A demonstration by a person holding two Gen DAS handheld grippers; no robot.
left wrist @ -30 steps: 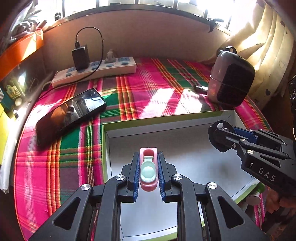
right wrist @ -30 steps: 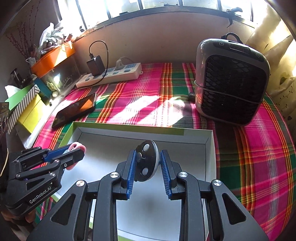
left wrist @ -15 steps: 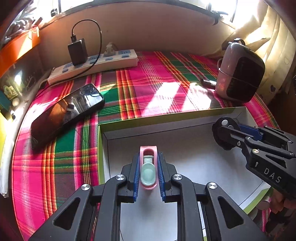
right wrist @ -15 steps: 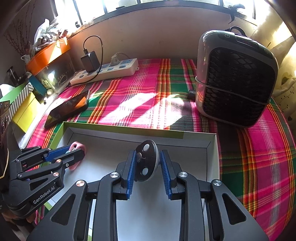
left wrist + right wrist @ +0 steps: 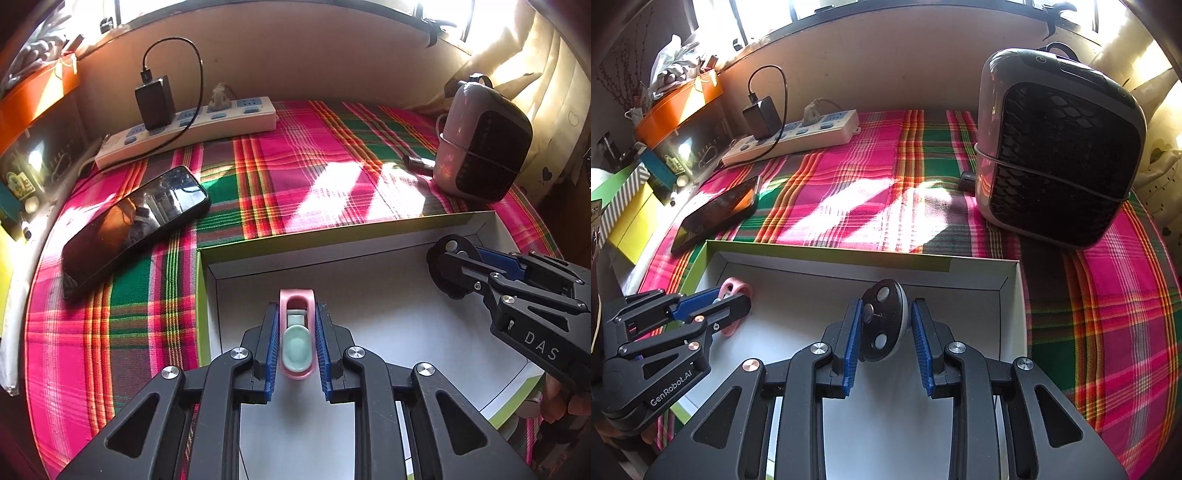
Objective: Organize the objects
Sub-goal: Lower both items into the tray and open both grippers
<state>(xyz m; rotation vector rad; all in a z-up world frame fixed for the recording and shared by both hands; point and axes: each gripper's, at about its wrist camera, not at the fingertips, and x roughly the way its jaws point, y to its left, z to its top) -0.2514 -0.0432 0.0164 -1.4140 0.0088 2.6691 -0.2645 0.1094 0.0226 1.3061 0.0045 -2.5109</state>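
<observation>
Both grippers hang over the white box (image 5: pixel 369 254) on the plaid cloth (image 5: pixel 288 173). Left gripper (image 5: pixel 296 326) is clamped on a pink clip (image 5: pixel 296 332), right gripper (image 5: pixel 886 325) squeezes a black disc (image 5: pixel 882 321). Phone (image 5: pixel 133 221) lies nearby.

Surface is covered by a plaid cloth (image 5: pixel 871 192), pink/green/red, lit by sun patches mid-area. Laid directly on it: a white power strip (image 5: pixel 192 129) along the far wall with a black charger (image 5: pixel 154 101) plugged in, a dark phone (image 5: pixel 133 229) face up at the left, a small heater (image 5: pixel 1056 151) stood at the right. A shallow white box with green rim (image 5: pixel 827 254) is set on the near part.
</observation>
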